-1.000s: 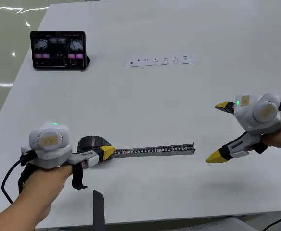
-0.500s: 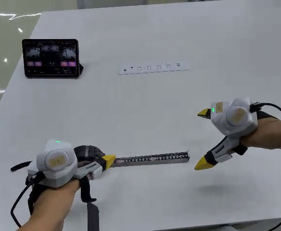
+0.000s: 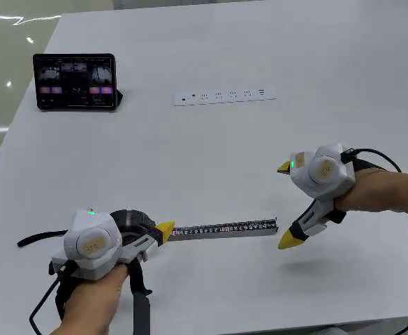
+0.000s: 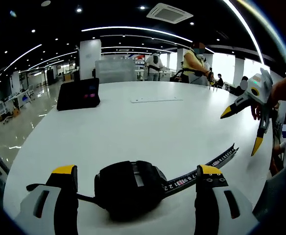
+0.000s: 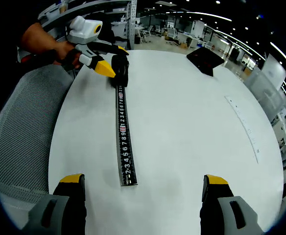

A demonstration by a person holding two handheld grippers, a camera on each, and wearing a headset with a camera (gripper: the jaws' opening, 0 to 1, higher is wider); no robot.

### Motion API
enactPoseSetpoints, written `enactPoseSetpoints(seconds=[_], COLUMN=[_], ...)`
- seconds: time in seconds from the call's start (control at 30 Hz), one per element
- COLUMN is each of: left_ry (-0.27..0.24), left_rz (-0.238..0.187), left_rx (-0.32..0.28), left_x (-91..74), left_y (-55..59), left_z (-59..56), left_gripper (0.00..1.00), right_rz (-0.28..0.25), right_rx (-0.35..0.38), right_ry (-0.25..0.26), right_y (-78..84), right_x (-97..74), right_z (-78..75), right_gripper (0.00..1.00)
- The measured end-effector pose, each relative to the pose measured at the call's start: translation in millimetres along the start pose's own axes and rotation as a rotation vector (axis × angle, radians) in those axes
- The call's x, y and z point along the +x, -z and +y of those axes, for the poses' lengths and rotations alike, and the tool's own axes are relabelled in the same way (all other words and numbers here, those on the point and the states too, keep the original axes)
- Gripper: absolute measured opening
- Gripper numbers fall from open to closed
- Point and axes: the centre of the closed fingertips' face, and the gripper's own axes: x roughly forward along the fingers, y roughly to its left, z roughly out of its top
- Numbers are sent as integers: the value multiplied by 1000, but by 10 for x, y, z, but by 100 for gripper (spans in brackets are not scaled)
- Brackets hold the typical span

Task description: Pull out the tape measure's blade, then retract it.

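L claw (image 4: pixel 137 170) round 1 tape measure (image 4: pixel 131 192), blade (image 5: pixel 123 142) out; R claw (image 5: pixel 144 179) open.

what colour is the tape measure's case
The rounded tape measure case is black, clearest in the left gripper view.

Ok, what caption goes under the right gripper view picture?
Right tool open before the extended blade; left tool at the tape measure.

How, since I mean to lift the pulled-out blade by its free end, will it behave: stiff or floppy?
The blade lies straight on the table, so it probably has some stiffness; being thin and long, it would likely sag or buckle when lifted by its tip. Its squat black case probably anchors the other end.
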Motion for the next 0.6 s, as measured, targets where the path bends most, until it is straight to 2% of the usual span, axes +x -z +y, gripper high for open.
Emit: enactPoseSetpoints(seconds=[0.1,0.23,0.4,0.5,0.6], left_ry=[-2,-12,-19,-23,-2], left_rz=[-23,-25,-30,-33,-44], left_rx=[-17,-32,-43,-42,46], left_x=[-1,5,14,20,16], left_y=[-25,-5,13,14,-38], left_z=[-4,11,32,45,-36], left_gripper=[99,99,99,99,99], right_rz=[9,23,43,44,49], right_rx=[-11,-17,-60,-61,-78], right_ry=[-10,-18,-36,-59,-82], right_y=[8,28,70,78,99], right_x=[69,122,148,174,194], right_z=[17,26,64,109,170], right_gripper=[96,91,71,64,55])
